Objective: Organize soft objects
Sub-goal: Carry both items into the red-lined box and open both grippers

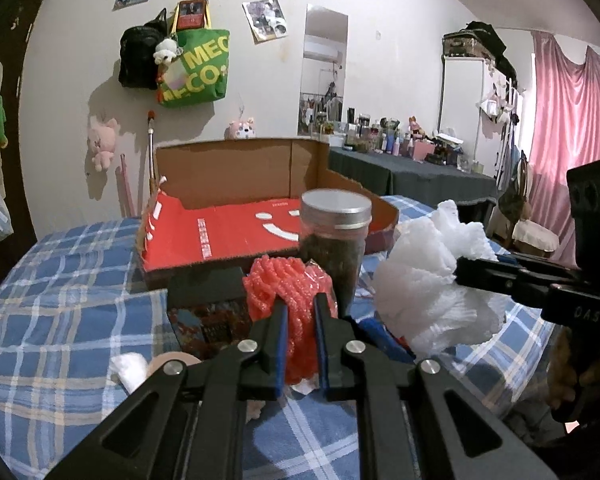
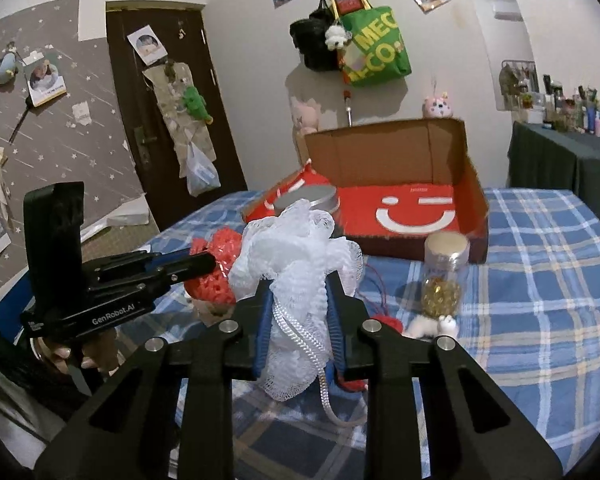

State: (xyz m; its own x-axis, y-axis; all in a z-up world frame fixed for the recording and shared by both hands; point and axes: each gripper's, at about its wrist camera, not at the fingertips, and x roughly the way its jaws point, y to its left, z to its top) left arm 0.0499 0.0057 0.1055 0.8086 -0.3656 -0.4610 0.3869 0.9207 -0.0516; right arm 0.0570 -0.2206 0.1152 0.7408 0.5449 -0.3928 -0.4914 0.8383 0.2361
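Observation:
My left gripper (image 1: 300, 312) is shut on a red mesh bath puff (image 1: 290, 292) and holds it above the blue plaid bed; it also shows in the right wrist view (image 2: 216, 276). My right gripper (image 2: 298, 300) is shut on a white mesh bath puff (image 2: 296, 256) with a white cord hanging down; the puff shows at the right in the left wrist view (image 1: 427, 280). An open cardboard box (image 1: 236, 236) with a red smiley floor lies behind both puffs, also in the right wrist view (image 2: 415, 212).
A jar with a silver lid (image 1: 335, 236) and a dark tin (image 1: 208, 308) stand before the box. A clear jar of golden beads (image 2: 443, 276), a small white plush (image 2: 431, 326) and a red item (image 2: 387, 322) lie on the bed (image 2: 539, 280).

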